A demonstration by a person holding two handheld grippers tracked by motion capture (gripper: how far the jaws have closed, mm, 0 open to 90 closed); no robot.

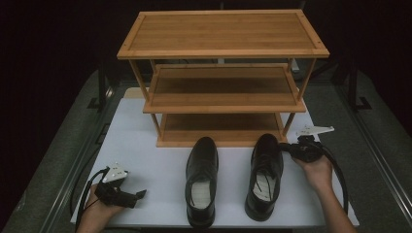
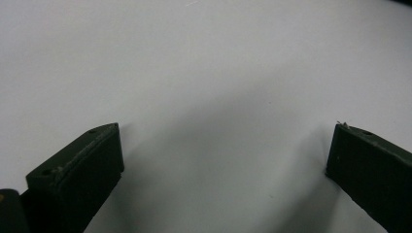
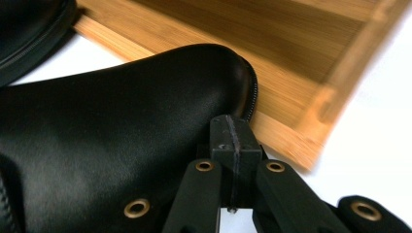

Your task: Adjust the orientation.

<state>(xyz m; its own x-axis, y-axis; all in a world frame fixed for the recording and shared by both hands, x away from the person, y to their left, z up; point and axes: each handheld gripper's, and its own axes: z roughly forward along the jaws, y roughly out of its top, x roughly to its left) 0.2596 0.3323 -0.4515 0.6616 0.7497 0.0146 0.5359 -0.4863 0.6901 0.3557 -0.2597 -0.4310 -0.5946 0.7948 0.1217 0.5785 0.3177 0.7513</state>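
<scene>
Both grippers black: left gripper [image 1: 141,194] and right gripper [image 1: 283,147] each carry a pale grey three-cornered plate and looping black cable; brass rivets on right linkage; forearms bare, no sleeves

The left gripper [image 1: 141,194] lies low at the near left, fingers [image 2: 82,170] spread wide. The right gripper [image 1: 284,148] (fingers [image 3: 235,141] pressed together) points left from a raised hand [image 1: 318,170].

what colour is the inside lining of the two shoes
Pale cream, against glossy black leather, in both the left shoe and the right shoe; it shows best in the high view.
</scene>
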